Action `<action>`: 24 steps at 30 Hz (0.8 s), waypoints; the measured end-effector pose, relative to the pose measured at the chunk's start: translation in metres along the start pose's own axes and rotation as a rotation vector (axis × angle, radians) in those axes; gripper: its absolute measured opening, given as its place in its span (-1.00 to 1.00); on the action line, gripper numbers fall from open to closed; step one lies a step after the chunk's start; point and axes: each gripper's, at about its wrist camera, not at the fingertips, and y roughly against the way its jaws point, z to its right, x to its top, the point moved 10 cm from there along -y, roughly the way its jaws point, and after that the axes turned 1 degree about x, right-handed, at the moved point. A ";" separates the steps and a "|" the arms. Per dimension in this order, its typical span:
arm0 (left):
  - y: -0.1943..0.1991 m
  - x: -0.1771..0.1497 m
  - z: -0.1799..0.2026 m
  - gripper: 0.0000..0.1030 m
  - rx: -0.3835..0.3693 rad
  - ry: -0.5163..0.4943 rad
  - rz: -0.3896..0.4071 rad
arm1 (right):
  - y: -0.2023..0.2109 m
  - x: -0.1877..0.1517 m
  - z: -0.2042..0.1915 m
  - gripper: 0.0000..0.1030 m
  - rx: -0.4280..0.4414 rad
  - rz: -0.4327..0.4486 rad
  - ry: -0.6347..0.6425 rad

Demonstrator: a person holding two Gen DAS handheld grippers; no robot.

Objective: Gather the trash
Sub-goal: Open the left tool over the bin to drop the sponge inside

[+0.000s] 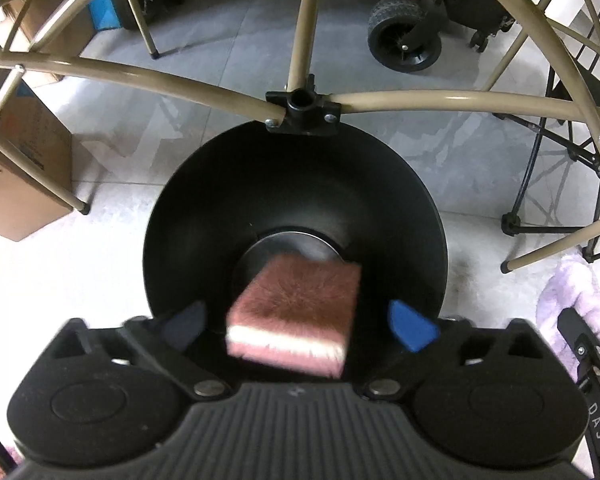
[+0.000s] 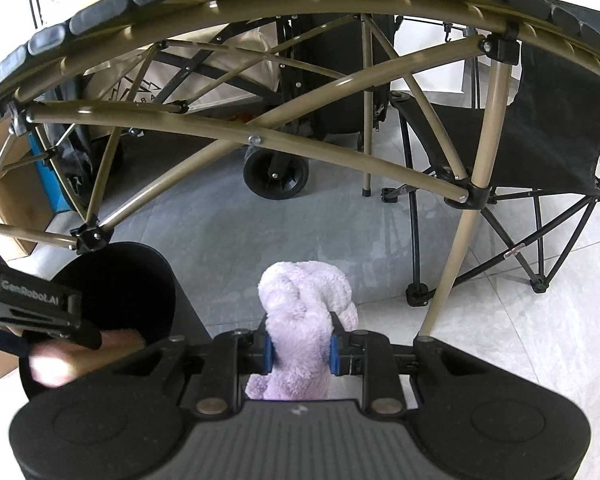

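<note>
A black round bin [image 1: 292,184] stands on the floor below my left gripper [image 1: 296,312], which points down into it. My left gripper is open, its blue pads wide apart. A pink sponge with a white layer [image 1: 300,296] shows blurred between the fingers, touching neither pad, over the bin's mouth. My right gripper [image 2: 300,350] is shut on a fluffy lilac cloth [image 2: 308,300] that bulges above the pads. In the right wrist view the bin [image 2: 132,280] is at the left, with the left gripper's body [image 2: 32,312] and the blurred sponge [image 2: 60,360] over it.
Beige tubes of a folding table frame [image 1: 420,100] cross just beyond the bin. A cardboard box [image 1: 24,160] stands at the left. A cart wheel [image 1: 404,36] and a black folding chair [image 2: 540,132] are further back on the grey tile floor.
</note>
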 end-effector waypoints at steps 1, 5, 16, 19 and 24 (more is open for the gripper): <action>0.001 0.000 0.001 1.00 0.004 -0.008 0.000 | 0.001 0.000 0.000 -0.54 0.000 0.002 0.000; 0.000 -0.003 0.002 1.00 0.001 -0.017 -0.021 | 0.006 0.001 0.000 -0.54 -0.001 0.007 0.001; 0.007 -0.007 -0.003 1.00 0.001 -0.019 -0.012 | 0.020 0.002 -0.003 -0.54 -0.004 0.019 0.009; 0.009 -0.008 -0.005 1.00 0.002 -0.018 -0.007 | 0.024 0.002 -0.003 -0.54 -0.006 0.023 0.013; 0.016 -0.009 -0.009 1.00 0.001 -0.021 0.006 | 0.030 0.003 -0.006 -0.54 -0.003 0.016 0.013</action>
